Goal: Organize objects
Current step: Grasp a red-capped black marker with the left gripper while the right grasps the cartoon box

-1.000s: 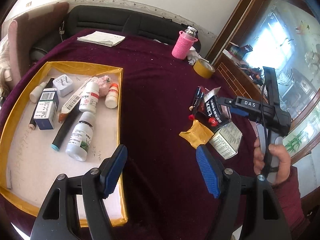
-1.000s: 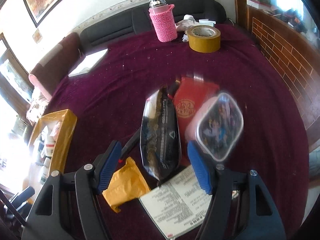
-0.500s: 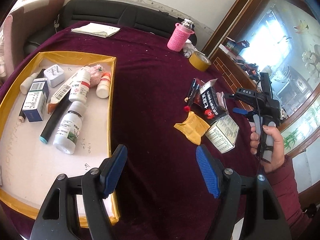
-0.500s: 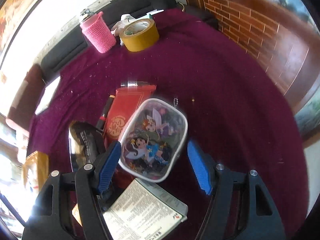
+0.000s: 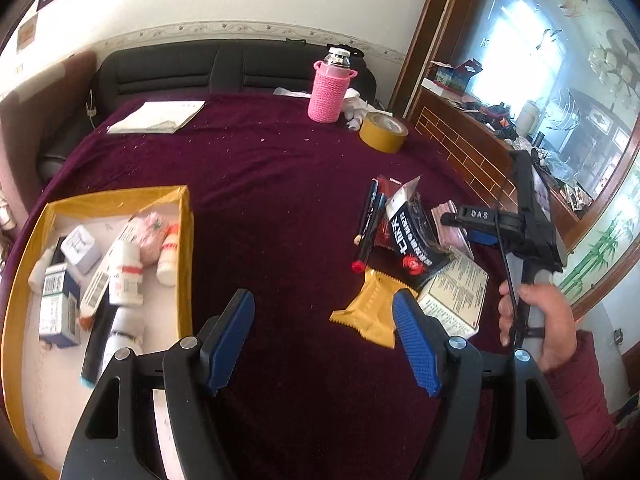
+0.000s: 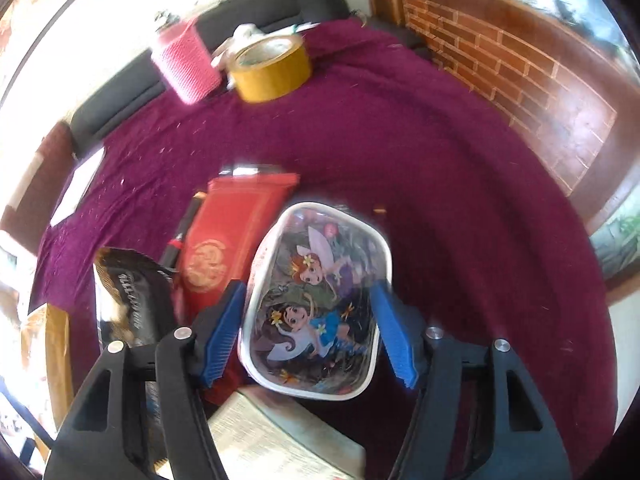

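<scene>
this is somebody's living room at home. a table (image 5: 280, 184) draped in a deep maroon cloth fills the middle, and a dark upholstered sofa (image 5: 224, 70) runs along the cream wall behind it, under a patterned border strip. on the right a wooden frame (image 5: 424, 40) holds a big glass pane painted with fish and bamboo, above brick-patterned panelling (image 6: 508, 64), with household clutter on the ledge. a framed picture hangs high on the left wall. everyday bits lie about: a flask in a pink knitted sleeve (image 5: 330, 90), a roll of tan tape (image 5: 383, 132), folded papers (image 5: 158, 116), and a shallow yellow box (image 5: 182, 240) of medicine bottles and cartons.
</scene>
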Available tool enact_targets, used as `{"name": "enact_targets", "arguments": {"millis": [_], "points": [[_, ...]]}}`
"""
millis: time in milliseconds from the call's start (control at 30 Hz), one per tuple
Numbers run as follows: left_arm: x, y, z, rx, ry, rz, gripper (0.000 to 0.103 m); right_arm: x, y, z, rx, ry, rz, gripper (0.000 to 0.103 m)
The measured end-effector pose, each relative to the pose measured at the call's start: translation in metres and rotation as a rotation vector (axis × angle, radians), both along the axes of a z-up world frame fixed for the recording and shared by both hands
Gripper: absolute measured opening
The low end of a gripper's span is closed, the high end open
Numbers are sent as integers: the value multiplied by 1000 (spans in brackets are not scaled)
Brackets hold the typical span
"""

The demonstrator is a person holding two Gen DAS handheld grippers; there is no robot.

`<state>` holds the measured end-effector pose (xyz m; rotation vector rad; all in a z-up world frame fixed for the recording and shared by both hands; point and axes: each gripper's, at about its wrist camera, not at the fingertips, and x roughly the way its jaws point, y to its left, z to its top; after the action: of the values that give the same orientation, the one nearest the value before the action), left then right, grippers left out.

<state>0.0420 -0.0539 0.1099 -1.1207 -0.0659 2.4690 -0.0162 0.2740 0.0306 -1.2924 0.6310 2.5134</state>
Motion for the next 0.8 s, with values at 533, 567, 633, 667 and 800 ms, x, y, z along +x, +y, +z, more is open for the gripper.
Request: {"name": "enact_targets", "arguments": {"millis": [533, 567, 633, 667, 800], "points": [[-114, 148, -74, -382, -64, -262, 22, 23, 14, -13, -83, 203, 26, 69], [-117, 152, -76, -376, -74, -273, 22, 24, 15, -12, -89, 205, 26, 69], [-122, 159, -79, -388, -76, -277, 22, 24, 16, -14, -96, 206, 27, 69], [-124, 160, -80, -389, -75, -273, 22, 24, 16, -14, -98, 207, 27, 69], [-123, 148, -78, -331, -86, -224, 11, 23, 14, -14, -85, 204, 31, 69]]}}
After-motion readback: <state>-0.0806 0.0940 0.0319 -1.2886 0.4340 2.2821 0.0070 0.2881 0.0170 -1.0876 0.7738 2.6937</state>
